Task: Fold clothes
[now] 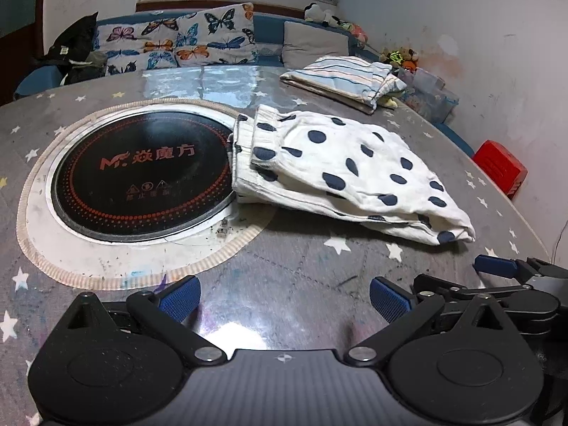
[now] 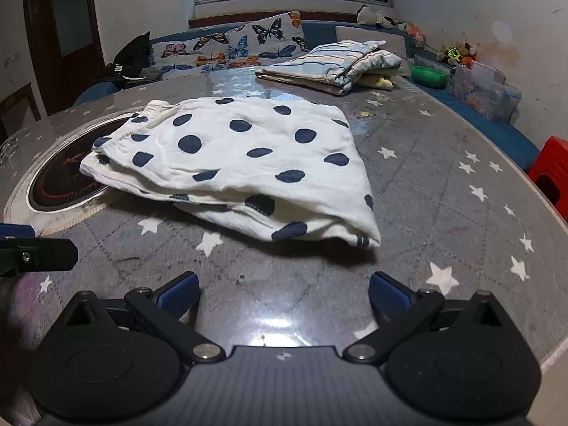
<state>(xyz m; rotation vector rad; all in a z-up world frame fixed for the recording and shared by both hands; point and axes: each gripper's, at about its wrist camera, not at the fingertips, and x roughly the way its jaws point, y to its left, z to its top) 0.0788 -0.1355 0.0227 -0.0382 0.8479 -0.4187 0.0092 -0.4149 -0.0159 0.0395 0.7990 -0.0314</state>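
My left gripper [image 1: 285, 300] and right gripper [image 2: 284, 293] both hang released, jaws wide, holding nothing. The folded dotted shorts [image 1: 340, 170] lie mid-frame on the table [image 1: 301, 277], one edge over the cooktop [image 1: 142, 174]. Only my right view shows a green tub [image 2: 429, 75] at upper right; I cannot tell what the clear boxes [image 2: 493, 97] beside it hold

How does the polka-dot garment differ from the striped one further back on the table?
The white garment with navy polka dots lies near the tools, its waistband end overlapping the round black cooktop. The pale garment with blue and orange stripes sits at the table's far edge, atop something pale yellow, clear of the cooktop. Both are folded and ungripped.
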